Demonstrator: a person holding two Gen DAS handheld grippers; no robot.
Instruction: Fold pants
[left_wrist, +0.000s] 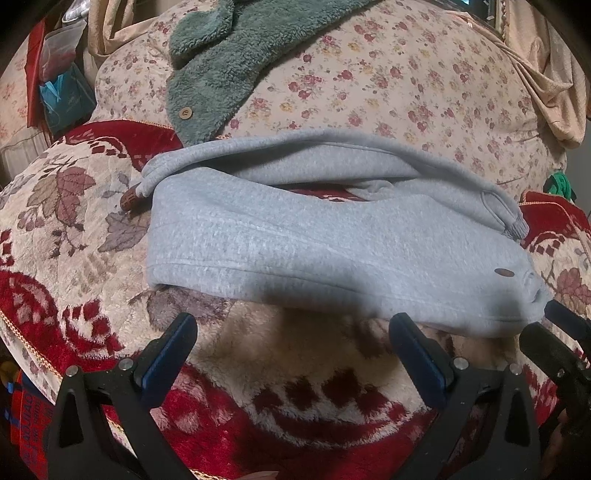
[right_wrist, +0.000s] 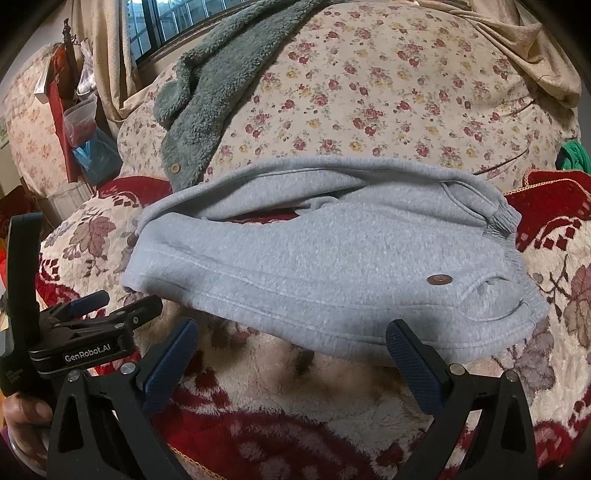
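- Where the scene is widest, a plush red and cream blanket (left_wrist: 258, 369) is seen spread beneath everything, with a floral quilt (left_wrist: 388, 74) heaped behind it.
- On the blanket, the grey pants (left_wrist: 314, 236) are laid folded crosswise, the ribbed waistband (right_wrist: 502, 221) at the right and a small brown patch (right_wrist: 439, 280) near the front right corner.
- Over the quilt, a green fleece garment (left_wrist: 218, 70) with a wooden button (left_wrist: 185, 111) is draped, its lower end just behind the pants.
- The left gripper (left_wrist: 293, 334) is held low before the near edge of the pants, its blue-padded fingers (left_wrist: 173, 350) spread wide with nothing between them.
- The right gripper (right_wrist: 291, 338) is held likewise, fingers (right_wrist: 410, 354) wide apart, the right one just at the fabric's edge; contact cannot be told.
- At the lower left of the right wrist view, a hand (right_wrist: 26, 413) is seen behind the left gripper's handle.
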